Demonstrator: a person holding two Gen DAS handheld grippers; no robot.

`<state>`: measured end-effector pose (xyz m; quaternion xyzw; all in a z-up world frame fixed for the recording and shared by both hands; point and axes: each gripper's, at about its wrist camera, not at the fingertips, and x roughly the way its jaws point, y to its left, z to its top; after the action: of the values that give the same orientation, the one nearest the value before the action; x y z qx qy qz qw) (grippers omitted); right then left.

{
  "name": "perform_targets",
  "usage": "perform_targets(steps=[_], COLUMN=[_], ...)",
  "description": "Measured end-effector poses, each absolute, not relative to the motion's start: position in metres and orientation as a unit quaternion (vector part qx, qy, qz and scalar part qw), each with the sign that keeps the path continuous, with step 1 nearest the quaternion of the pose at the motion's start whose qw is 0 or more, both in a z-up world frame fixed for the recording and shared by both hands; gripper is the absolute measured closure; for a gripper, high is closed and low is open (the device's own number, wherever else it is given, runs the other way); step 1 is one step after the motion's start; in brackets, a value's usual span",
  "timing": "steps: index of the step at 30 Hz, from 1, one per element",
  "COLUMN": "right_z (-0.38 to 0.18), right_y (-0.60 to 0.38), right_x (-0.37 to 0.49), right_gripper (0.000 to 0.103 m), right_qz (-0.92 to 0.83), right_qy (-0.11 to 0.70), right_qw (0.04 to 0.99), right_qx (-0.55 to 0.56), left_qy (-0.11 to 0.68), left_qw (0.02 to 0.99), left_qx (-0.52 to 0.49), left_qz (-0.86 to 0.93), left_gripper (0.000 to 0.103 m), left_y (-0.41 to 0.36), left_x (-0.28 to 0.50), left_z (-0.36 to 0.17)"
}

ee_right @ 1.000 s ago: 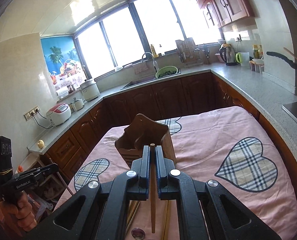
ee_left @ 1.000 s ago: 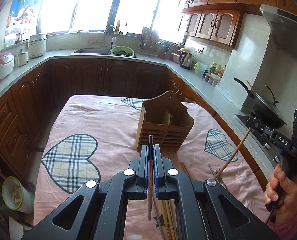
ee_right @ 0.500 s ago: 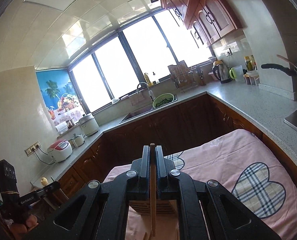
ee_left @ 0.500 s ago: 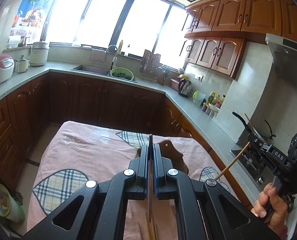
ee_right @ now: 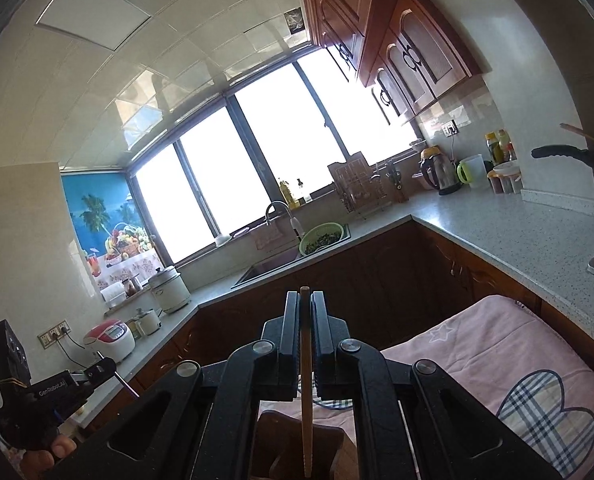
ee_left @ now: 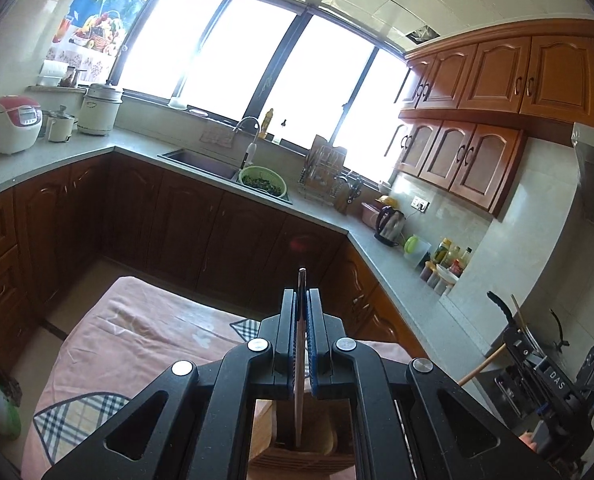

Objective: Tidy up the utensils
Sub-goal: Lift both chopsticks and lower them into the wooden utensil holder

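My left gripper (ee_left: pixel 301 294) is shut on a thin metal-tipped utensil handle (ee_left: pixel 300 360) that hangs down into the wooden utensil holder (ee_left: pixel 297 450) below the jaws. My right gripper (ee_right: pixel 305 296) is shut on a wooden chopstick (ee_right: pixel 306 392) whose lower end reaches down over the same wooden holder (ee_right: pixel 297 444). Both grippers are tilted up and held above the holder. The right gripper also shows at the right edge of the left wrist view (ee_left: pixel 537 364), the left gripper at the left edge of the right wrist view (ee_right: pixel 97 374).
The holder stands on a table with a pink cloth with plaid hearts (ee_right: pixel 497 364). Dark wooden cabinets and a grey counter (ee_left: pixel 57 152) run around it, with a sink (ee_left: pixel 201 160), a kettle (ee_left: pixel 389 224) and a wok (ee_left: pixel 513 320) at the right.
Both grippers have lifted and tilted upward with their utensils and moved over the wooden holder, so the table has dropped low in both views and the utensil ends now hang into the holder.
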<state>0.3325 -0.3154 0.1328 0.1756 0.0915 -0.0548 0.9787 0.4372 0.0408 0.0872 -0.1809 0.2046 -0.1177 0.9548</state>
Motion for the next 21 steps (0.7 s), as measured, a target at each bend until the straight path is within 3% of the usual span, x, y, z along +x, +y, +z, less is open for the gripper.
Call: perform_targets(steps=[11,21], right_z=[0.071,0.040], right_y=[-0.313,-0.316], right_x=[0.365,0.371], right_gripper=[0.098,0.098], right_qz=[-0.058,-0.070], right_qy=[0.118,0.115], right_qw=[0.975,0.973], right_qx=[0.180,0.187], left_qy=[0.222,0.238], left_qw=[0.954,0.954], left_qx=[-0.171,-0.149], left_qz=[-0.105,-0.106], left_gripper=[0.100,0.099], left_y=[-0.029,-0.055], left_x=[0.501,0.535], left_z=[0.007,-0.003])
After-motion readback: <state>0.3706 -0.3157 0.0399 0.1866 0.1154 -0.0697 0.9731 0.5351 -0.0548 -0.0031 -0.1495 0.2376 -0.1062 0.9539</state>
